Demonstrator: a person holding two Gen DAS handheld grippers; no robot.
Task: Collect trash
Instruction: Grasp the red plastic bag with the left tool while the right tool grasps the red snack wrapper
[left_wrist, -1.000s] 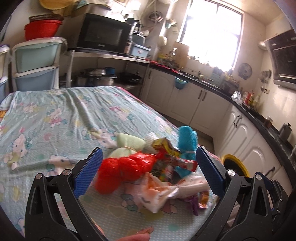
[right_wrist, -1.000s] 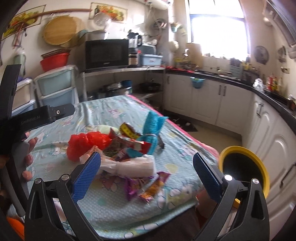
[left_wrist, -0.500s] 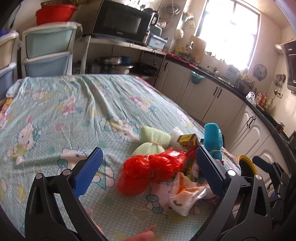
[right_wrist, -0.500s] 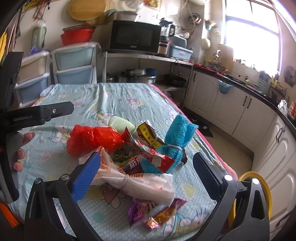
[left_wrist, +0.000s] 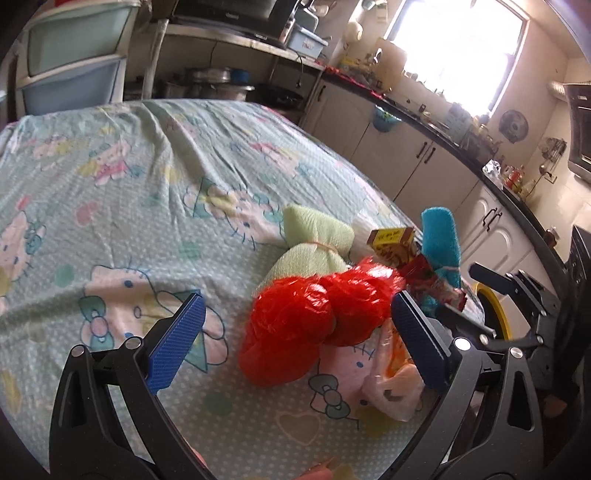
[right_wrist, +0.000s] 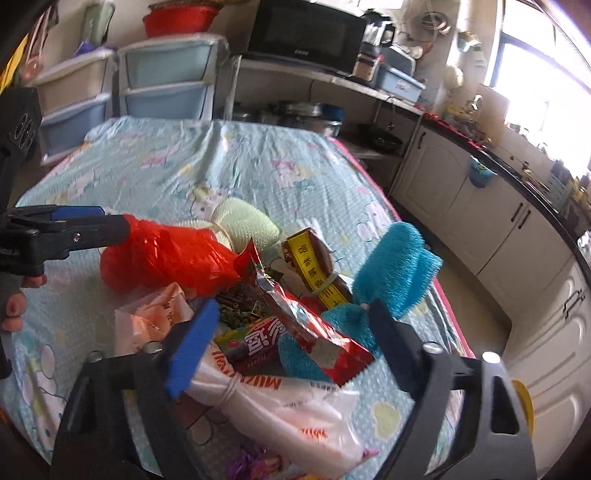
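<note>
red bag (left_wrist: 314, 325) is framed dead ahead between the spread left tongs (left_wrist: 295, 343), long axis lying across the gap. right tongs (right_wrist: 284, 339) are spread too, set over the snack wrapper (right_wrist: 295, 332).

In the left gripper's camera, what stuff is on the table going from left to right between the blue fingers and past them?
Red plastic bag → yellow box → blue cloth bundle → yellow bin rim, off the table's edge. The left gripper is open around the red bag.
</note>
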